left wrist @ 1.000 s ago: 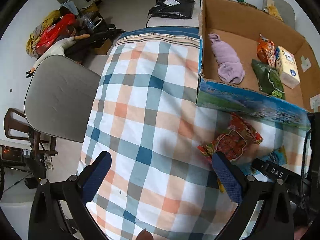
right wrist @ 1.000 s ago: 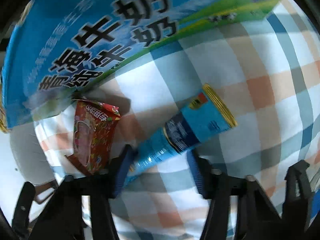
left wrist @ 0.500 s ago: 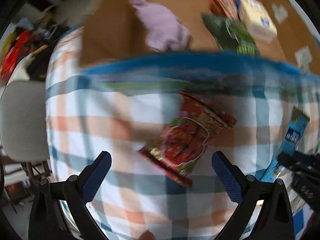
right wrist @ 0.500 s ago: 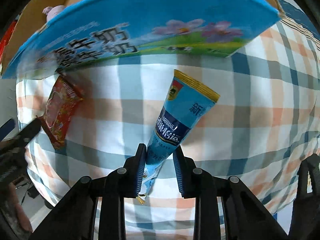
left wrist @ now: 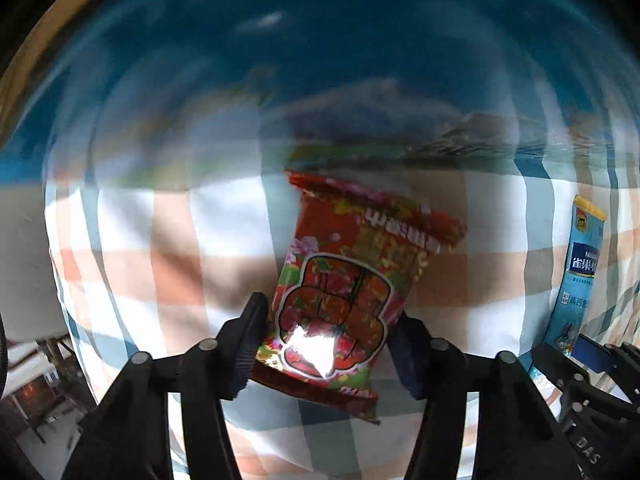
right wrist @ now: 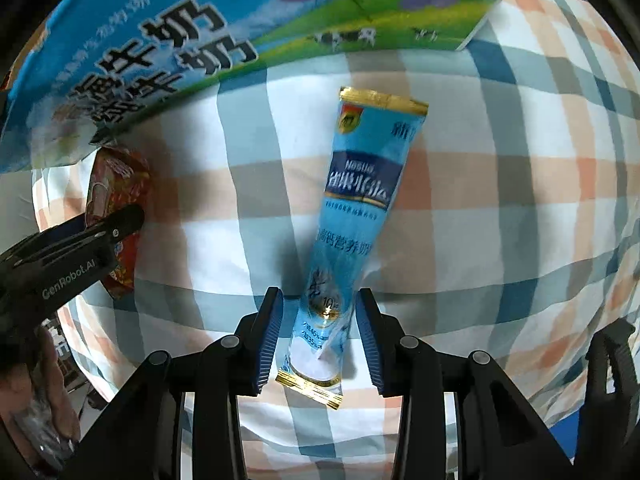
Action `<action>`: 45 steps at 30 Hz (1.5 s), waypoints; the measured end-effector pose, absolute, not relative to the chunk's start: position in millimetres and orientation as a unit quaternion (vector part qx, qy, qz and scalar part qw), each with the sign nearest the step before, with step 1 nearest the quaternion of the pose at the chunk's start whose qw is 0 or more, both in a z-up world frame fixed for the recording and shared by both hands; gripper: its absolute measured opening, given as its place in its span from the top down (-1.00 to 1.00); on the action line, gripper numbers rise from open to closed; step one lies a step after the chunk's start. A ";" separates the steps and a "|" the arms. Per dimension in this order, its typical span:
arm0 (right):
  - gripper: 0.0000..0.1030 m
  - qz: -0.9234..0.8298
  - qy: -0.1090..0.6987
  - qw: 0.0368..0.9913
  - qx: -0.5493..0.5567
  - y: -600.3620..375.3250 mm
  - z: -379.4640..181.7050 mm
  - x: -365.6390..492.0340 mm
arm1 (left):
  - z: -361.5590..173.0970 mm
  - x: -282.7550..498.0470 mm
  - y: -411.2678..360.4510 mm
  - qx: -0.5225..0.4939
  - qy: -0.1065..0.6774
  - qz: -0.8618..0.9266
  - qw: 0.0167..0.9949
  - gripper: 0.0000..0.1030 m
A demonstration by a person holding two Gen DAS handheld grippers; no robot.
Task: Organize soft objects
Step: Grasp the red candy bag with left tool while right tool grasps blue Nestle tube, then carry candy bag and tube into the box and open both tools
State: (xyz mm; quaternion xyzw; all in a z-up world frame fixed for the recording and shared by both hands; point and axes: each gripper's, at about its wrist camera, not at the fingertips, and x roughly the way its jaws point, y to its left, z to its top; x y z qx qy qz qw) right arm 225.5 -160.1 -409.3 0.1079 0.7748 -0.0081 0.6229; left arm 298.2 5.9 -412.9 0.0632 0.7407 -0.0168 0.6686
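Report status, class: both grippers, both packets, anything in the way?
Left gripper shut on red snack packet. Right gripper open around blue sachet, gaps both sides. Milk carton box close ahead.

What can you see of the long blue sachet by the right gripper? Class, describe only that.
The blue sachet is a slim, glossy stick pack, light blue with a darker blue Nestle band, white Chinese print and gold crimped seals at both ends. It points away from the camera toward the milk carton, above the checked cloth. Its near end sits between the jaws of the right gripper, with visible gaps on both sides, so no pad clearly presses it. It also shows at the right edge of the left wrist view.
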 end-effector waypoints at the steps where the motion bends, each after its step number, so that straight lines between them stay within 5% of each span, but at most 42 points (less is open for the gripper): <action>1: 0.21 -0.009 0.775 0.623 0.109 -159.5 -410.6 224.2 | -412.1 294.6 8.5 0.055 0.743 -0.010 0.667 0.01; 7: 0.40 -0.007 0.780 0.619 0.092 -146.9 -419.1 214.8 | -405.8 251.7 17.2 0.005 0.759 0.001 0.651 0.05; 28: 0.39 -0.004 0.796 0.603 0.050 -129.6 -428.5 229.0 | -437.7 256.3 -3.9 0.012 0.753 0.016 0.658 0.03; 45: 0.60 0.015 0.787 0.615 0.057 -127.8 -422.4 217.7 | -384.0 237.3 -8.2 -0.008 0.734 0.010 0.679 0.15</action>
